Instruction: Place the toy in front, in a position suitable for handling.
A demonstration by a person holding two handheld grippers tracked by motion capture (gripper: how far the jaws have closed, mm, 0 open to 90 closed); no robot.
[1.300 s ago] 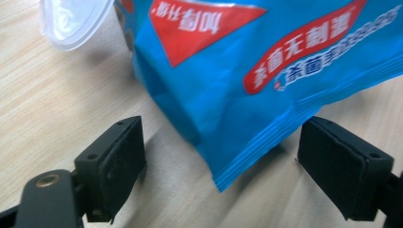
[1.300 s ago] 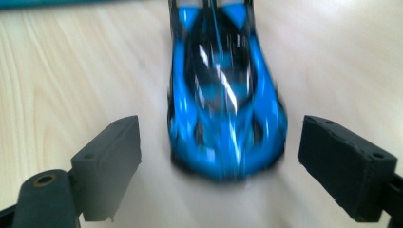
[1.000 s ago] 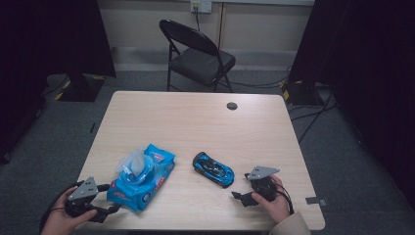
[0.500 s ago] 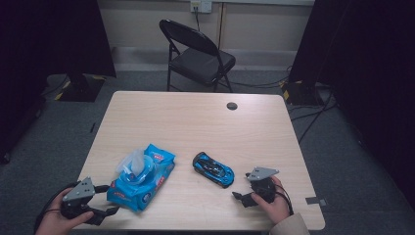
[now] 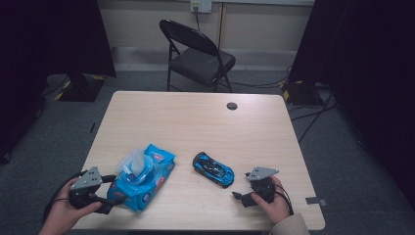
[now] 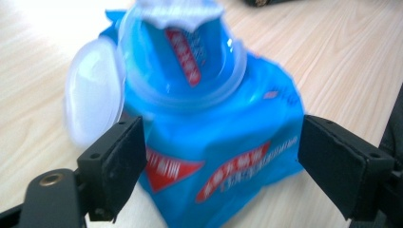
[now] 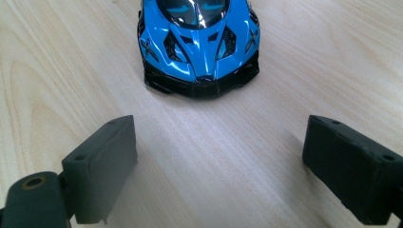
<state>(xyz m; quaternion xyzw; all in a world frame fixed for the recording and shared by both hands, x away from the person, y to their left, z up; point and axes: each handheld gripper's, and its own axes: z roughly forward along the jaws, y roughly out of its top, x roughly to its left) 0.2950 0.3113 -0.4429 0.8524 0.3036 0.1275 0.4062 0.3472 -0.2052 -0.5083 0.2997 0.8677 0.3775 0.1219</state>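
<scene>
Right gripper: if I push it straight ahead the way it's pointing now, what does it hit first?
Most likely the blue toy car, nose-on. The right gripper has open jaws aimed at its front bumper, with bare table between them.

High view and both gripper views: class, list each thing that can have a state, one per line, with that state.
Wipes pack: lying flat, round lid flipped open.
Toy car: upright on its wheels, untouched.
Left gripper: jaws open, one either side of the pack's end.
Right gripper: jaws open, nothing between them, short of the car's nose.
Folding chair: unfolded, seat vacant.
</scene>
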